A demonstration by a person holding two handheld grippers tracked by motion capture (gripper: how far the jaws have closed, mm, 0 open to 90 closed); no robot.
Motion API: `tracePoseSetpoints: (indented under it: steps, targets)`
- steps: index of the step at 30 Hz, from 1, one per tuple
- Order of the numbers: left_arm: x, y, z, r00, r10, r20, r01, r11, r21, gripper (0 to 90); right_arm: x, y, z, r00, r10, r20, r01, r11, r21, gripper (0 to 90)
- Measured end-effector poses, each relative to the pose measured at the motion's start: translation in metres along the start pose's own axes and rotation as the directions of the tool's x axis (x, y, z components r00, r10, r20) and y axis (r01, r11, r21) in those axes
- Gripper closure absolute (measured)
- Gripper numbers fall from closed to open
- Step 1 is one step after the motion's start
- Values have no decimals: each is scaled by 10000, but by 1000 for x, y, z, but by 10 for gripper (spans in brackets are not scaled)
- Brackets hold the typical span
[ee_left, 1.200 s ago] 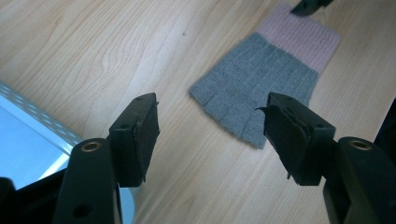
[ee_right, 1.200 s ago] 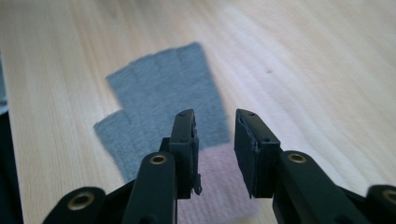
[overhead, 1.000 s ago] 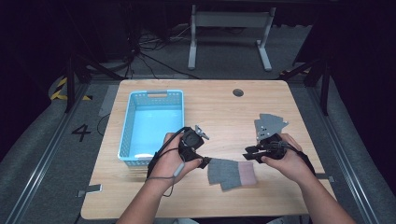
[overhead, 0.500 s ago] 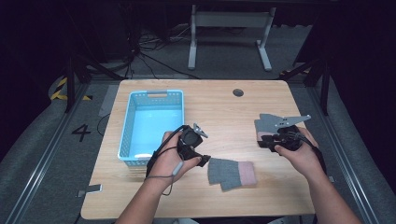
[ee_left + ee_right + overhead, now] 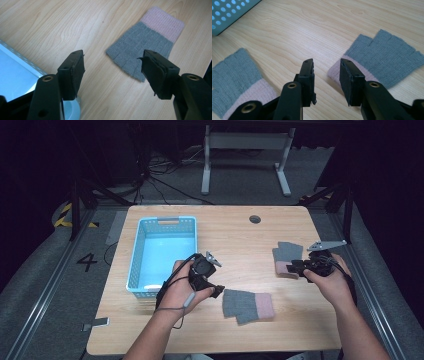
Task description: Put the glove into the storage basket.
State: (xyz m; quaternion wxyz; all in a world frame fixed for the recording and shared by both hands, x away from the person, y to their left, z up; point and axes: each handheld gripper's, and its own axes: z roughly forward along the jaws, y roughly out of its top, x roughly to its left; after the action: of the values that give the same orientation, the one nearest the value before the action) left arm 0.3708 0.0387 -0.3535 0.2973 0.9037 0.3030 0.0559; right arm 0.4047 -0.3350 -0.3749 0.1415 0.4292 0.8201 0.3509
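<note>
Two grey fingerless gloves with pink cuffs lie flat on the wooden table. The near glove (image 5: 248, 305) (image 5: 145, 42) (image 5: 234, 72) lies at front centre. My left gripper (image 5: 217, 291) (image 5: 112, 65) hovers just left of it, open wide, with nothing between the jaws. The far glove (image 5: 286, 256) (image 5: 384, 60) lies at the right. My right gripper (image 5: 299, 266) (image 5: 327, 70) sits low at its pink cuff. Its jaws have just been opening; bare table shows between them, and the cuff's edge lies beside one jaw.
A light blue perforated basket (image 5: 136, 265) (image 5: 15, 72) (image 5: 229, 12) stands at the table's left, close behind my left hand. A round cable hole (image 5: 255, 219) is near the far edge. Bare wood stretches between the basket and the far glove.
My right hand has moved right and slightly away, from the near glove's cuff to the far glove. Its jaws stand wider. The left gripper and both gloves have stayed put.
</note>
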Motion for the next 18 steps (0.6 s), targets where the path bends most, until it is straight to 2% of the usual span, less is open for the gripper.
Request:
tracePoseSetpoints:
  steps: [4,11,17,18]
  targets:
    - [-1,0,0,10000,30,2,-30,10000,-1,358,-3,-1,-1,9999,77,86,-76,10000,-34,644]
    - [-1,-1,-3,10000,-65,-3,65,10000,-35,357,-8,2,-2,9980,589,219,-586,9982,-150,639]
    - [1,-2,-4,9999,-102,-54,102,9999,1,357,-17,11,2,9949,949,344,-948,9955,-31,640]
    - [1,-2,-4,9999,-135,-61,135,9999,-61,356,-22,15,7,9936,1022,481,-1029,9946,131,643]
